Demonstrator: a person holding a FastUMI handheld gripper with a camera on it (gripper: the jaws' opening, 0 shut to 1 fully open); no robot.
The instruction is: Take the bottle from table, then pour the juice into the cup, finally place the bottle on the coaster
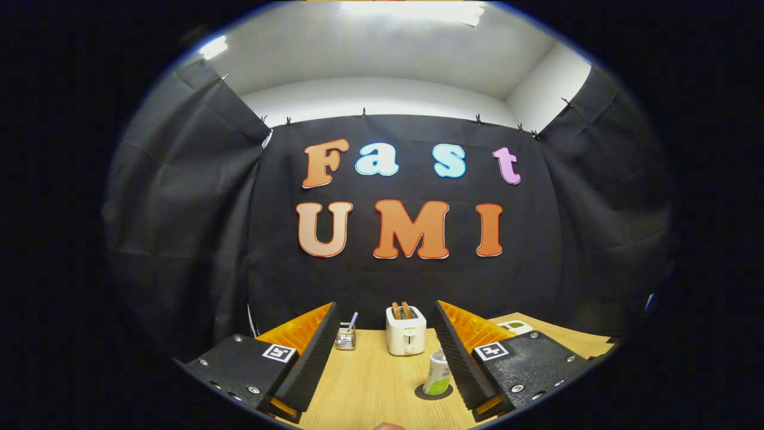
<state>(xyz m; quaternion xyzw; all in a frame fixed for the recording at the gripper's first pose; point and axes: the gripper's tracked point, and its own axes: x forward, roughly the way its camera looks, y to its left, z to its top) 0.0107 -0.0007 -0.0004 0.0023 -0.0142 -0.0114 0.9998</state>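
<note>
Wooden tabletop [364,382] under a toaster [406,330]; claw [382,364] spread wide, holding nothing; small bottle [437,373] upright on dark coaster [425,392], touching right finger's inner face; likely light, stiff, smooth; best gripped mid-body

A white toaster [406,337] with two slices in its slots is seen upright on the wooden desk [364,382]. A small clear holder [345,337] stands near it.

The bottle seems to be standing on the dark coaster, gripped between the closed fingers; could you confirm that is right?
Not quite: the gripper view shows the bottle standing on the dark coaster, but the gripper is open, its fingers spread and not pressing on it.
</note>
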